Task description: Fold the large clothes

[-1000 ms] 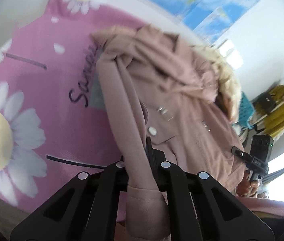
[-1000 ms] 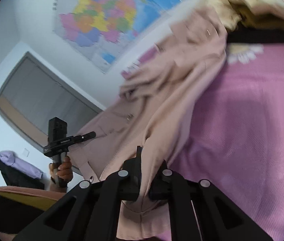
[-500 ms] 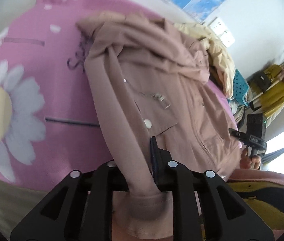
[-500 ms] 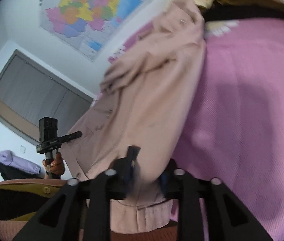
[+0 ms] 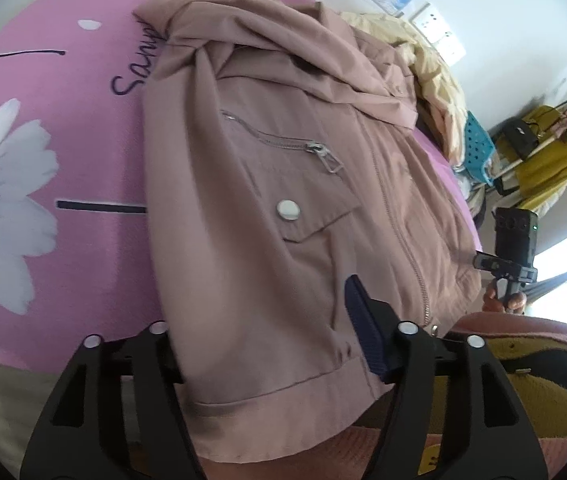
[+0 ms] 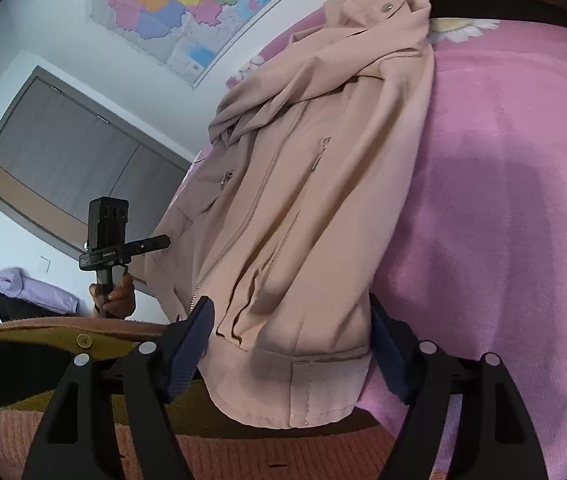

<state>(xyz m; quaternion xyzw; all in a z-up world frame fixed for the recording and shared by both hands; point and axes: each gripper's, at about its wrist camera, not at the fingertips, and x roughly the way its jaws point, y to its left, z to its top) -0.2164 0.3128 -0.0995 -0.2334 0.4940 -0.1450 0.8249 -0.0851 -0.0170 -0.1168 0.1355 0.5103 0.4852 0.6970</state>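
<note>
A dusty-pink zip jacket (image 5: 283,168) lies front up on a pink daisy-print bedspread (image 5: 63,152). Its hem corner sits between the fingers of my left gripper (image 5: 263,340), whose jaws are opening; the blue right pad (image 5: 363,336) stands off the cloth and the left finger is hidden under it. In the right wrist view the same jacket (image 6: 303,180) has its other hem corner slack between the spreading blue pads (image 6: 191,344) of my right gripper (image 6: 289,348), also opening. Each view shows the other gripper, held in a hand beside the jacket.
A cream garment (image 5: 435,64) is heaped behind the jacket's collar. A blue basket (image 5: 479,148) and a mustard garment on a rack (image 5: 543,168) stand past the bed. A wall map (image 6: 187,4) and grey sliding doors (image 6: 63,168) are behind. The person's mustard and pink clothing (image 6: 83,420) fills the near edge.
Both grippers were shut on the jacket's hem corners and have sunk toward the bed. Their jaws now stand wide apart, and the jacket has settled flat on the bedspread.
</note>
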